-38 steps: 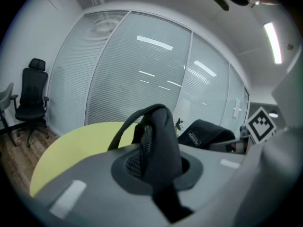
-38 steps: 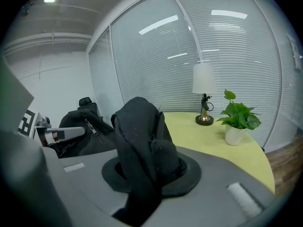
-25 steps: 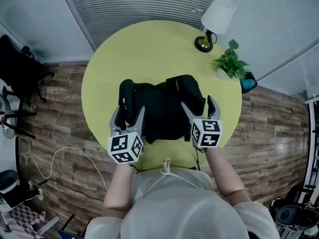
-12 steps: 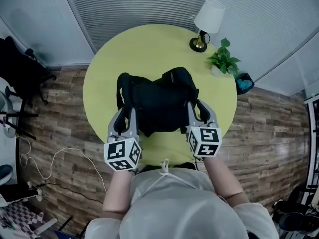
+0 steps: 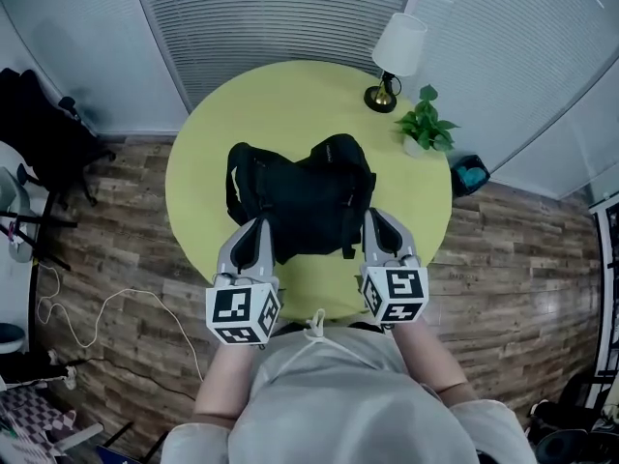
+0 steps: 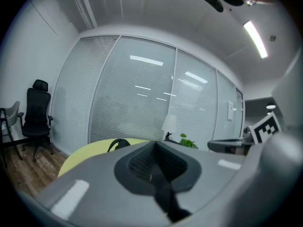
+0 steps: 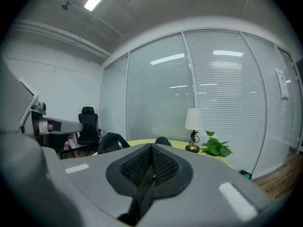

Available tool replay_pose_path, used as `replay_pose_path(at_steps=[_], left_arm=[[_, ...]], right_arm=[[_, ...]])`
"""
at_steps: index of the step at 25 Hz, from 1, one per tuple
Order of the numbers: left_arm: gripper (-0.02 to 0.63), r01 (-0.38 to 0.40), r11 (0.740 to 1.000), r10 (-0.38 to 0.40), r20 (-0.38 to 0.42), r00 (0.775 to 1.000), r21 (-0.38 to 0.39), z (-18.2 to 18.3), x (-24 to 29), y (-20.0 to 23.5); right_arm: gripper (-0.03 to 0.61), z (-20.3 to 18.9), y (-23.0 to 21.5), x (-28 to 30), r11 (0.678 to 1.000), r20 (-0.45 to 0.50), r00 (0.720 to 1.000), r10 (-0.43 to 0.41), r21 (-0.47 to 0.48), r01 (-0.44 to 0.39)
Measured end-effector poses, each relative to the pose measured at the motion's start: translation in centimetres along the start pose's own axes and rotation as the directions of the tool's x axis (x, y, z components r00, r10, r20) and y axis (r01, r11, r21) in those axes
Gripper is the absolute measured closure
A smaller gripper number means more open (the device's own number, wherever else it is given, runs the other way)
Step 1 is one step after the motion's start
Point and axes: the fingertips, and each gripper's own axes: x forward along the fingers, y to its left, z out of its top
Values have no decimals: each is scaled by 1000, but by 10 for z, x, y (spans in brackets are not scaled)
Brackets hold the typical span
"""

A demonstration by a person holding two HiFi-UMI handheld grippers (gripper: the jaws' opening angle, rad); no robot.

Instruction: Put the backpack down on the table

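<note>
Nearest the person, both tongs hover at the near side of the backpack [image 5: 300,201]. The left tongs [image 5: 258,223] are at its near-left corner and the right tongs [image 5: 375,217] at its near-right corner. Each pair has just been closing, and the pads now meet with nothing between them. Left of the backpack and below the tabletop [image 5: 290,100], a pale cable [image 5: 106,303] loops over the wooden floor [image 5: 126,211]. A black chair [image 5: 44,133] stands further left by the wall.

Beyond the backpack to the right, a small green plant [image 5: 426,129] stands well apart from it near the tabletop's rim. A lamp [image 5: 397,51] with a white shade and brass foot stands just behind the plant. A teal thing [image 5: 471,175] sits on the floor beyond the rim, right of the plant. Glass walls with blinds [image 5: 280,13] close the far side.

The backpack is black and lies slumped on the round yellow tabletop, about mid-way across it. A strap loops out at its left, another trails off its near-right edge, and a rounded hump rises at its far right.
</note>
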Motion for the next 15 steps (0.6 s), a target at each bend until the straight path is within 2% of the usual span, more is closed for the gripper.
replay_pose_path(at_steps=[15], left_arm=[[607, 3, 1000, -3, 5, 1000, 15, 4, -9, -11]], right_arm=[[581, -1, 29, -4, 993, -47, 992, 119, 10, -119]])
